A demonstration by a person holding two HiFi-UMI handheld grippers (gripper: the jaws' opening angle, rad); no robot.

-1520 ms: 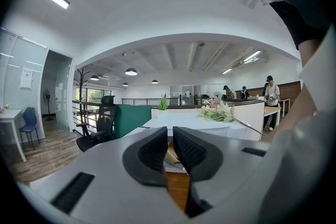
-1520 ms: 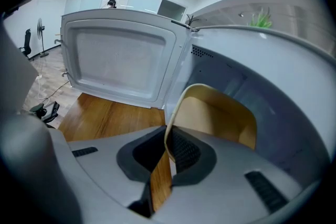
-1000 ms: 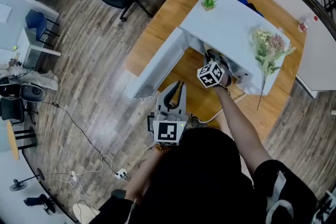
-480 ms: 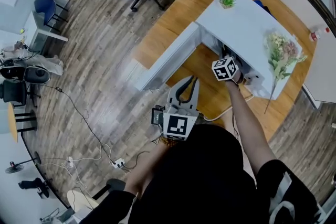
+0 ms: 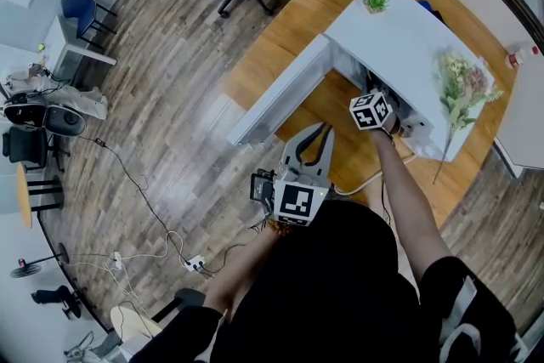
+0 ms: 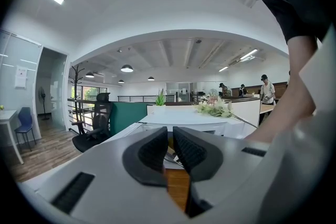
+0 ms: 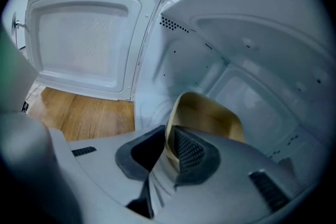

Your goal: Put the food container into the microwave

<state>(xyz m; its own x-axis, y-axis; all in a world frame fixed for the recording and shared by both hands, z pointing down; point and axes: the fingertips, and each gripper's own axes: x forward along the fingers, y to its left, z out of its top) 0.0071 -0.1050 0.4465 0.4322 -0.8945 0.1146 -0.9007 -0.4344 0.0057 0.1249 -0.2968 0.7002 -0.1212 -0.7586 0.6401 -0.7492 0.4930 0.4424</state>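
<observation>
Currently straddling the wall of the food container (image 7: 210, 118), inside the open microwave (image 7: 252, 60) on the surface (image 5: 280, 55), with right claw (image 7: 169, 136) just spreading, not pinching; holding left claw (image 6: 170, 139) nearly pressed together, empty.

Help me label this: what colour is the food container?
The food container is tan, like kraft paper; right gripper view shows it best.

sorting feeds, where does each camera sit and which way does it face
Head view: on the person's head, steeply down onto the open microwave; shows right arm, left gripper.
Left gripper view: level along its empty jaws toward the microwave; the right arm crosses.
Right gripper view: into the microwave; the right gripper, jaws just opening, food container wall between.
Shared: head and left gripper views show the flowers.
</observation>
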